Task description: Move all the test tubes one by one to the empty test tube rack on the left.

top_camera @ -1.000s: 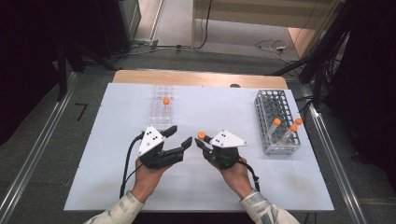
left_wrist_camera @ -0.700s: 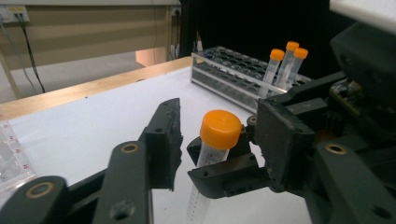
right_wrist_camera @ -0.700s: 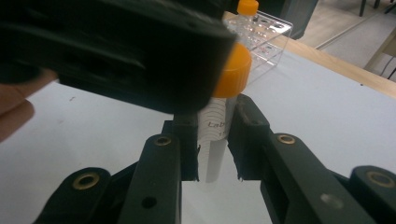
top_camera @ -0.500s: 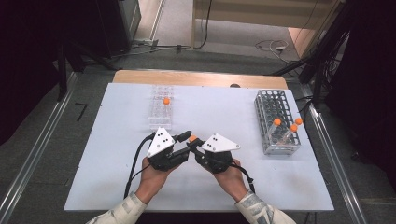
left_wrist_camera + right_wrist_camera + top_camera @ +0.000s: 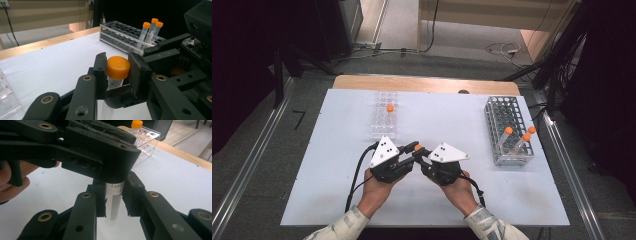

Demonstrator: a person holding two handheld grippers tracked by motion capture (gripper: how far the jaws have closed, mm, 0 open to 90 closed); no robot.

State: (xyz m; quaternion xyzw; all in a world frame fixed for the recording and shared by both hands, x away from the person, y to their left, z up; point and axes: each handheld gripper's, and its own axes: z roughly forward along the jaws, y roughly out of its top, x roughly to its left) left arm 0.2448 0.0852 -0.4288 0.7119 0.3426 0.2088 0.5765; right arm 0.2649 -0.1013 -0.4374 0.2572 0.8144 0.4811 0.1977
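Both grippers meet near the middle of the white table (image 5: 332,200), between the clear rack (image 5: 384,120) on the far left and the metal rack (image 5: 507,127) on the right; a second ago they stood apart. The left gripper (image 5: 117,72) has just been closing, and its jaws now clamp the orange cap (image 5: 118,67) of the tube (image 5: 113,202); the right gripper (image 5: 113,200) grips the tube's clear body lower down, though its jaws have just been easing open slightly. So the tube hangs upright above the table, held at both ends; I judge the cap is about to be twisted off, or the tube passed to the left.
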